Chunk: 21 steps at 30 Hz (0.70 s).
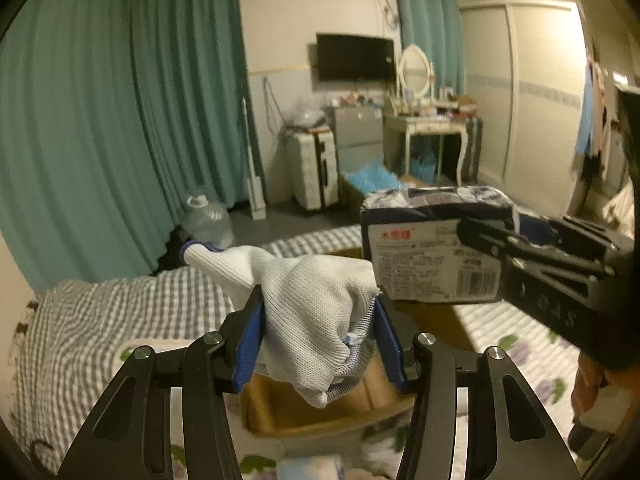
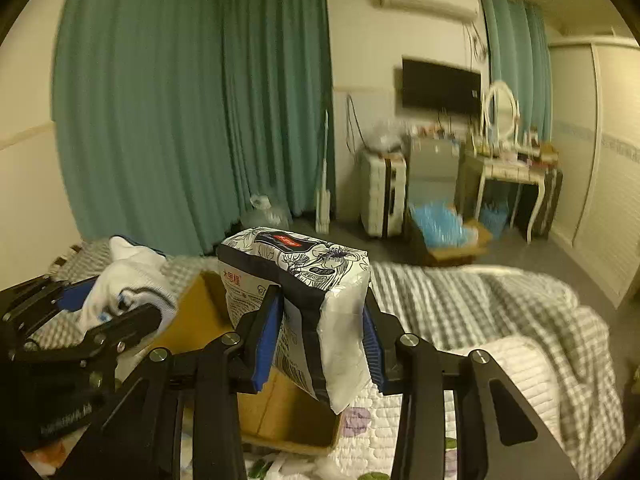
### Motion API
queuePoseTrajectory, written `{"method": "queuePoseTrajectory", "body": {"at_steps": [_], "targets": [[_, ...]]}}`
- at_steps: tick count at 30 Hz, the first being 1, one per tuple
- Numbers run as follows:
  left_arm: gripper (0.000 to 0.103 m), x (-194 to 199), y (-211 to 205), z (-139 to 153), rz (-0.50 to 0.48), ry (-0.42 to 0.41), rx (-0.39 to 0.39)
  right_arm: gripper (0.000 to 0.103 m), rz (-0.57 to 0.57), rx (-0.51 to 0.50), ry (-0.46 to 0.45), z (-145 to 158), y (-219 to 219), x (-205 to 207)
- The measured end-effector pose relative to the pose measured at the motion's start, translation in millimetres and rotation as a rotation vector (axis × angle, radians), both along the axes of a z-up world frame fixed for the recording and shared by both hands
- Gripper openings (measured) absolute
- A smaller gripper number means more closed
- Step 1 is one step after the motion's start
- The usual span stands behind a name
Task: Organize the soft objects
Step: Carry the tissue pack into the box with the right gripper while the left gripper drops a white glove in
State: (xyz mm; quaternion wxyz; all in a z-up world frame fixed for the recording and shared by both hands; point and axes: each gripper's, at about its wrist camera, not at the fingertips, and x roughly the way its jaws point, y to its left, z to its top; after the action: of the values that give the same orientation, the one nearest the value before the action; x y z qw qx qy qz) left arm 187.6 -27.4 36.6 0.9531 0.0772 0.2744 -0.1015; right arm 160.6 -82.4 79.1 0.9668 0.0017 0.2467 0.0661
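Note:
My left gripper (image 1: 319,336) is shut on a bunched pair of white knit gloves (image 1: 316,312), held in the air above an open cardboard box (image 1: 304,412) on the bed. From the right wrist view the same gripper (image 2: 100,300) and gloves (image 2: 128,280) show at the left. My right gripper (image 2: 319,340) is shut on a pack of tissues (image 2: 296,276) with a black-and-white flower print, also lifted over the box (image 2: 272,412). In the left wrist view the tissue pack (image 1: 432,248) hangs at the right, pinched by the right gripper (image 1: 496,246).
The box rests on a flowered quilt (image 1: 512,344) beside a grey checked blanket (image 2: 480,304). More white soft items lie at the bed's near edge (image 2: 296,468). Past the bed are teal curtains (image 1: 120,120), a water jug (image 1: 208,220), a suitcase (image 1: 312,168) and a dressing table (image 1: 428,128).

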Motion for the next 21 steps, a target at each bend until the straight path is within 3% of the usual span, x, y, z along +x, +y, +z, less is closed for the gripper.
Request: {"method": "queuePoseTrajectory", "body": {"at_steps": [4,7,14,17,18,19,21], "targets": [[0.050,26,1,-34,-0.012,0.046,0.010,0.038,0.001,0.063,0.083,-36,-4,41],[0.050,44,1,-57,-0.016,0.088,0.018,0.038,0.002,0.056,0.116,-60,-2,59],[0.058,43,-6,-61,-0.037,0.062,0.033,0.039,0.030,0.052,0.099,-69,-2,74],[0.070,34,-2,-50,-0.019,0.035,0.021,0.053,0.044,0.062,0.088,-67,0,72],[0.076,31,0,-45,-0.010,0.020,0.021,0.070,0.041,0.067,0.090,-65,-1,71],[0.079,26,1,-38,-0.002,0.004,0.021,0.078,0.041,0.074,0.096,-62,-1,69],[0.082,17,4,-22,0.000,-0.019,0.014,0.079,0.029,0.090,0.069,-49,-5,57]]}}
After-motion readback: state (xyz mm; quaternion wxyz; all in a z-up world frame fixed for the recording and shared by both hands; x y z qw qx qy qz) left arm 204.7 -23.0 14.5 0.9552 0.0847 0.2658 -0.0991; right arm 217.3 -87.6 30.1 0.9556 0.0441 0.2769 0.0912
